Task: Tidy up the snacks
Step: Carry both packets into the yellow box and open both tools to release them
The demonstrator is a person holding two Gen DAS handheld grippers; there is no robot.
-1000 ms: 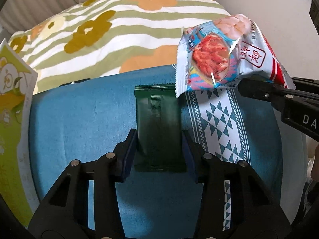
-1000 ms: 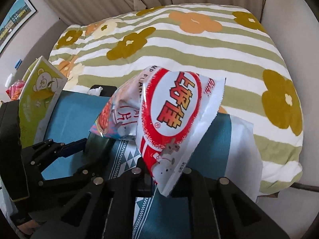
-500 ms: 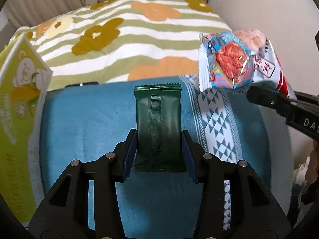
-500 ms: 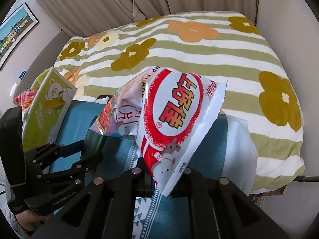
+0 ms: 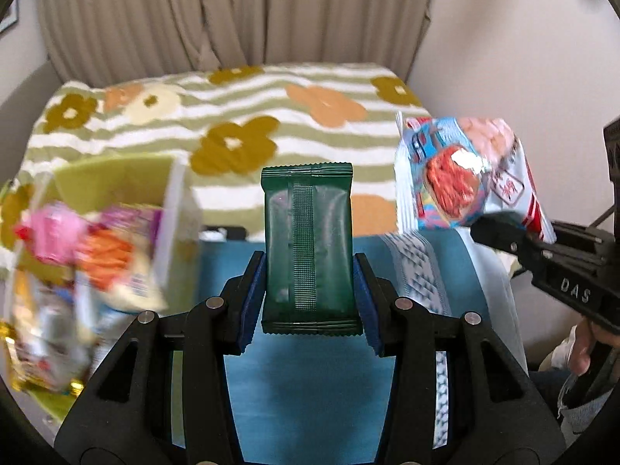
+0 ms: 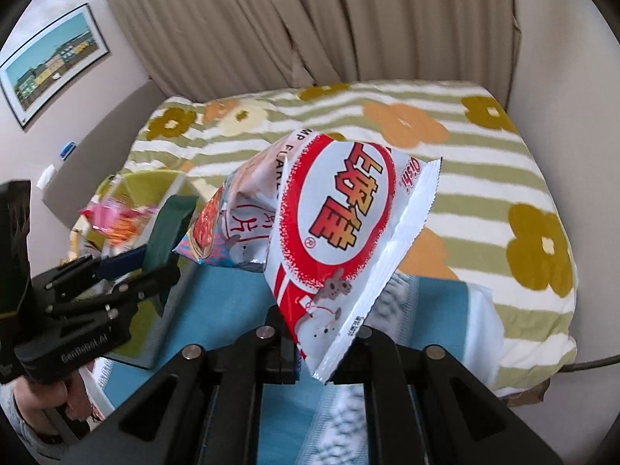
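- Beige curtains [image 5: 232,15] hang behind a bed under one striped, flowered duvet [image 5: 240,116]; only the right wrist view shows the single framed picture [image 6: 54,66] on the wall.
- Below both grippers lies one blue cloth [image 5: 302,379] with a white patterned band.
- One green box [image 5: 120,178] stands at the left, holding several blurred snack packs; the left wrist view shows its contents better.
- One red-and-white chip bag [image 6: 341,240] is pinched by its lower corner in the right gripper [image 6: 316,368], held in the air above the cloth.
- One dark green packet [image 5: 308,248] stands upright, clamped at its sides by the left gripper [image 5: 308,294].
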